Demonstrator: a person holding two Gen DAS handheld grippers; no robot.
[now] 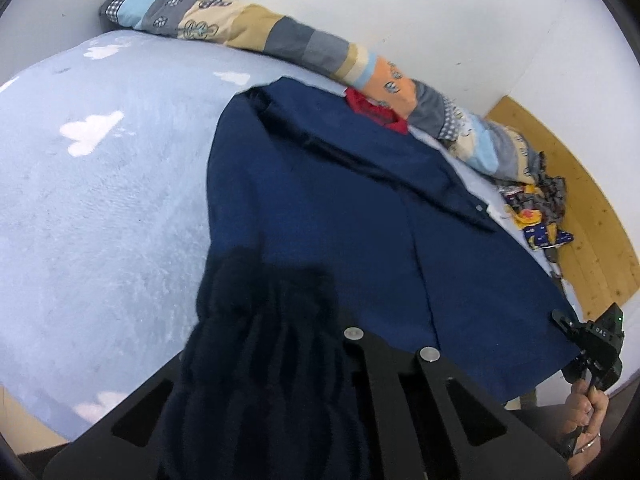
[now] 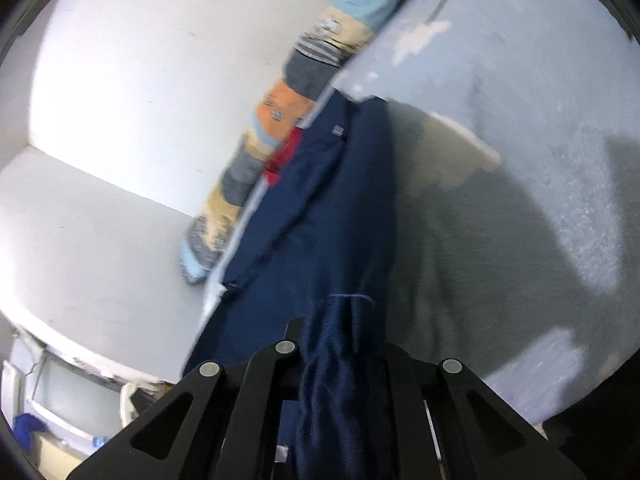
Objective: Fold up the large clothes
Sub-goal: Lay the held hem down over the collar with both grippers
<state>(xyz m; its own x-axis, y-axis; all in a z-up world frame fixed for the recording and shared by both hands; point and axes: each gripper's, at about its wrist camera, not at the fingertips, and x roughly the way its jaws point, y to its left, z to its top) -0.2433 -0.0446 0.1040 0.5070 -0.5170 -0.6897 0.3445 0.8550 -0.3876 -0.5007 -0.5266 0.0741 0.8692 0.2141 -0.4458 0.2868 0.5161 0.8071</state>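
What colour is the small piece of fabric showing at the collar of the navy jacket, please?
Red, clearest in the left wrist view.

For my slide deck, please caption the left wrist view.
Left gripper shut on the navy jacket hem, spread over a pale blue bed.

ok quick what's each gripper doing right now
left gripper: shut on the navy garment, bunched at its fingers.
right gripper: shut on the same navy garment, a gathered fold.

The coat (image 1: pixel 320 200) lies on the bed (image 1: pixel 100 200), collar toward the far edge, where a rolled quilt (image 1: pixel 280 40) runs along the wall (image 1: pixel 400 8).
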